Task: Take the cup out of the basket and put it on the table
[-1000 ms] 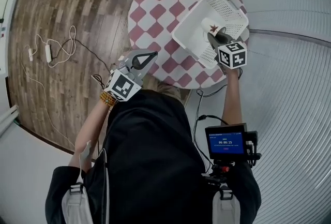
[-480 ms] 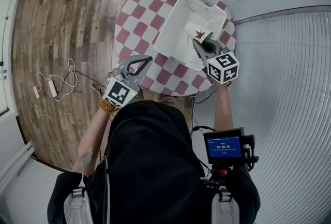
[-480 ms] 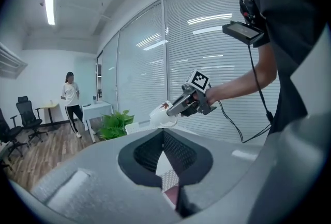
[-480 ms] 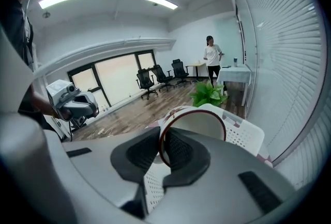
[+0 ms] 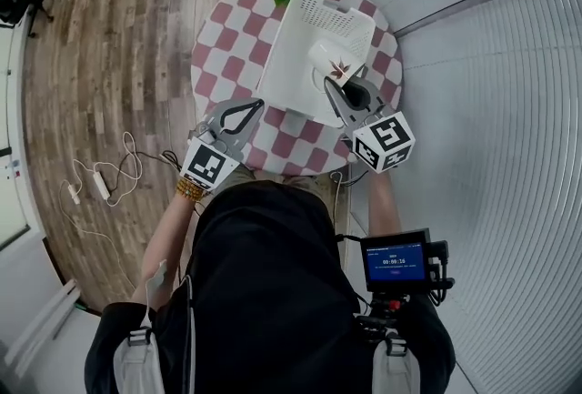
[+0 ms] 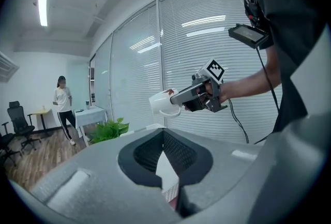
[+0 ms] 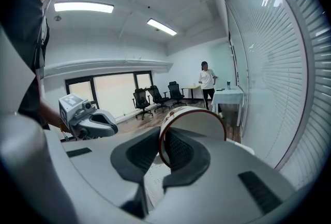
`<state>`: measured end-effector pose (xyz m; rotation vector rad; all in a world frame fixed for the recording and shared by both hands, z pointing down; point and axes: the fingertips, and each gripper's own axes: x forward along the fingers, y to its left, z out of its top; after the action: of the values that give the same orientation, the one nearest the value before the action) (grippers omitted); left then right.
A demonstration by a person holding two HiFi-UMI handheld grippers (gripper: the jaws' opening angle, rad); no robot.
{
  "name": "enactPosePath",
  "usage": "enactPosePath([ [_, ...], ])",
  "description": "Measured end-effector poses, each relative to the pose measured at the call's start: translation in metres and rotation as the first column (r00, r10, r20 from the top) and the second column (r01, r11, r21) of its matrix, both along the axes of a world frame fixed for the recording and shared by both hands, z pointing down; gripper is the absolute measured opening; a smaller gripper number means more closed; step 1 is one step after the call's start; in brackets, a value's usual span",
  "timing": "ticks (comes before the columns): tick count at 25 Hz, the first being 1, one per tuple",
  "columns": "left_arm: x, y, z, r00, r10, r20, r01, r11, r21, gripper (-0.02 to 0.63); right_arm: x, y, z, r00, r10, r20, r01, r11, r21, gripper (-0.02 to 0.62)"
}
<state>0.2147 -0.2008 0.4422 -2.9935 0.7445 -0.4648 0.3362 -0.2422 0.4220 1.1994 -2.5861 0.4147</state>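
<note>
Head view: a second ago the right hand-held gripper (image 5: 338, 90) was reaching down into the white basket (image 5: 305, 28) with the cup (image 5: 333, 66) low inside it. Now the cup sits higher and larger in the picture, though from above it still overlaps the basket's near right corner. I judge the lift-out to be nearly done, which leaves carrying the cup sideways off the basket to a bare patch of the checked desk (image 5: 223, 65) and setting it down. The right forearm is stretched forward beside the basket, with the marker cube nearest the body. The left hand-held gripper (image 5: 255, 104) has drifted a little toward the basket and hangs over the desk's near edge, left of the basket. Left gripper view: the left hand-held gripper's (image 6: 164, 132) jaws meet at the tips with nothing between them, so it is clenched and empty. Beyond them the right hand-held gripper (image 6: 178, 98) points slightly downward and carries the cup (image 6: 163, 104) in mid-air, tipped on its side with its handle hanging below, clear above the basket's rim. Right gripper view: the right hand-held gripper (image 7: 164, 146) is clamped on the cup's (image 7: 199, 120) wall at the rim, one pad inside the mouth and one outside. The left hand-held gripper (image 7: 98, 120) shows off to the left.
</note>
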Motion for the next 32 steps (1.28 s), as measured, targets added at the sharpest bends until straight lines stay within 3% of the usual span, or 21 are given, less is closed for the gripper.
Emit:
enactPosePath([
  [8, 0.013, -0.012, -0.012, 0.996, 0.001, -0.093, -0.004, 1.0, -0.029, 0.005, 0.003, 0.012, -0.027, 0.996, 0.051, 0.069, -0.06, 0.988, 0.141, 0.037],
  [32, 0.051, -0.026, 0.0, 0.987, 0.113, -0.115, -0.117, 0.993, -0.027, 0.005, 0.001, 0.043, -0.017, 0.985, 0.078, 0.153, -0.121, 0.947, 0.299, 0.037],
])
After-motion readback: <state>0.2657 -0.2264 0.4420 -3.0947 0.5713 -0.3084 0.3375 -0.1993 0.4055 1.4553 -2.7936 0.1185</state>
